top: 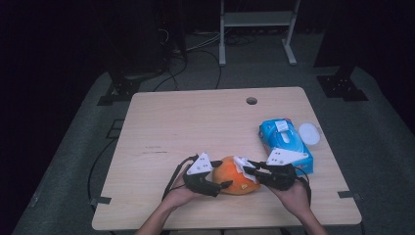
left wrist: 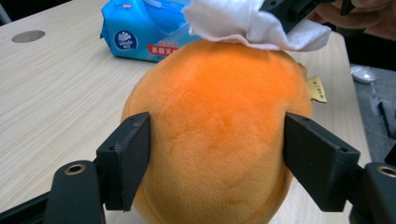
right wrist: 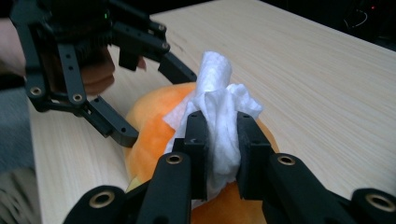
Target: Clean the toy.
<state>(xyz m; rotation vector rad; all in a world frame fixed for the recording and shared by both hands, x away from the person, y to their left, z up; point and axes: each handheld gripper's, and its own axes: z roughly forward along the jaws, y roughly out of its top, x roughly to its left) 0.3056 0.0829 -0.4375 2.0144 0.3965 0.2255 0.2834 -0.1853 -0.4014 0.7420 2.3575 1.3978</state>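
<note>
Left gripper (left wrist: 217, 158) jaws clamp the orange plush (left wrist: 219, 130) steady; right gripper (right wrist: 223, 154), pinching the white wipe (right wrist: 219, 112), should rub gently toward twelve o'clock.

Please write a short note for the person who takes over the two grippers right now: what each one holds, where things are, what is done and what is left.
Left gripper: shut on the orange plush toy, steadying it on the table.
Right gripper: shut on a white wipe, pressed on the top of the toy.
Blue wipe pack lies to the right on the table, a white lid beside it.
Done: wipe taken, toy held.
Left: probably wipe the rest of the toy, then put the wipe down.
</note>
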